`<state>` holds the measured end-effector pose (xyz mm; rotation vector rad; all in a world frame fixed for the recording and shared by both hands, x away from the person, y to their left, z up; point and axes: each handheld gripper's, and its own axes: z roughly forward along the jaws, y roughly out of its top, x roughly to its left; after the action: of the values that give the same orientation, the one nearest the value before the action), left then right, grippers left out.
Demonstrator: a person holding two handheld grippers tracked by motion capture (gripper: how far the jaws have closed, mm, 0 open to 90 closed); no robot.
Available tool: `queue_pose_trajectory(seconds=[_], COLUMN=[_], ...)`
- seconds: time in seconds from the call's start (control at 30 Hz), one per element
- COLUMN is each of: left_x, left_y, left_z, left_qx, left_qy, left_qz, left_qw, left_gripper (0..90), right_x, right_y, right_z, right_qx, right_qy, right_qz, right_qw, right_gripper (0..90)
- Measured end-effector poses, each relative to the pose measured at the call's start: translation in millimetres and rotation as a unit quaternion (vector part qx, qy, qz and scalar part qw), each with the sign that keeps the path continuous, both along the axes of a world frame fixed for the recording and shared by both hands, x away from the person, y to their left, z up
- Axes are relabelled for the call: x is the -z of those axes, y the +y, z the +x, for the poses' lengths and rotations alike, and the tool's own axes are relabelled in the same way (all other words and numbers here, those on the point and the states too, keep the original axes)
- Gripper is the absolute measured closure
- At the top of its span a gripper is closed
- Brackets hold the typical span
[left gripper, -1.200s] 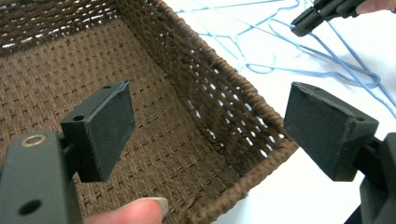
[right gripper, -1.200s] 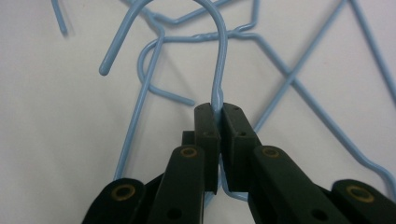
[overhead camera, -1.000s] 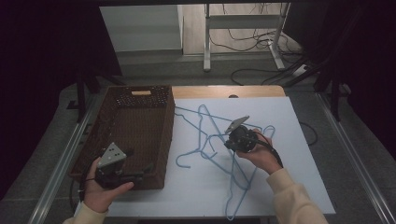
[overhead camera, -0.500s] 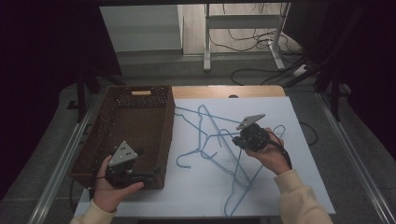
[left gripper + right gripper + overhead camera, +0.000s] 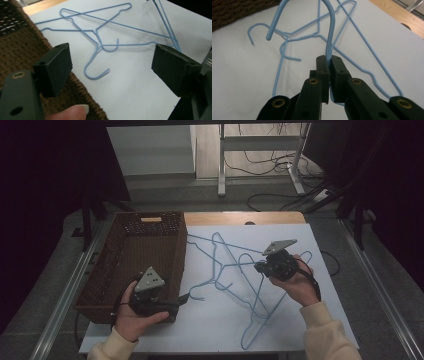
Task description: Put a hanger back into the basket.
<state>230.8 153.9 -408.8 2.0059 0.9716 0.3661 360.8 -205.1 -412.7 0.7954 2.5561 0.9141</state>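
Observation:
Several light-blue wire hangers (image 5: 220, 262) lie tangled on the white table top (image 5: 210, 330). My right gripper (image 5: 258, 266) points left over them, shut on the neck of one blue hanger (image 5: 331, 30) just below its hook; the rest of that hanger trails under the jaws. My left gripper (image 5: 183, 298) hangs over the front right corner of the brown wicker basket (image 5: 130, 255) with its jaws wide open and nothing between them. In the left gripper view (image 5: 113, 62), another hanger's hook (image 5: 96, 72) lies on the table beyond the pads.
The basket (image 5: 15, 37) takes up the table's left side, and its inside looks bare. A wooden strip (image 5: 240, 218) runs along the back edge. Metal rails flank the table, with cables on the floor behind it.
The right gripper has moved right and a little up, drawing the gripped hanger with it. The left gripper has shifted right along the basket's front edge, still open.

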Motion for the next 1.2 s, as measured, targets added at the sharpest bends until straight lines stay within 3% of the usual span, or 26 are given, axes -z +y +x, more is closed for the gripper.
queue_pose_trajectory(seconds=[0.23, 0.43, 0.9, 1.2], left_x=[1.9, 2.7, 3.9, 13.8], left_y=[-7.3, -14.0, -51.3, -77.4], left_z=[7.7, 11.2, 18.4, 29.3], left_qx=[0.017, 0.025, 0.063, 0.091], left_qy=[0.02, 0.026, 0.036, 0.065], left_qz=[-0.014, -0.015, -0.012, -0.016], left_qw=[0.9996, 0.9993, 0.9973, 0.9936], left_gripper=[18.0, 18.4, 20.5, 23.1], right_x=[-14.6, -19.4, -23.0, -24.9], right_y=[-5.9, -6.1, 1.4, 13.6], right_z=[-5.3, -6.4, -7.2, -10.5], right_qx=[-0.002, 0.004, 0.032, 0.049], right_qy=[-0.006, -0.015, -0.016, -0.017], right_qz=[0.03, 0.036, 0.047, 0.048], right_qw=[0.9995, 0.9992, 0.9983, 0.9975], right_gripper=[86.4, 86.4, 86.4, 86.3])
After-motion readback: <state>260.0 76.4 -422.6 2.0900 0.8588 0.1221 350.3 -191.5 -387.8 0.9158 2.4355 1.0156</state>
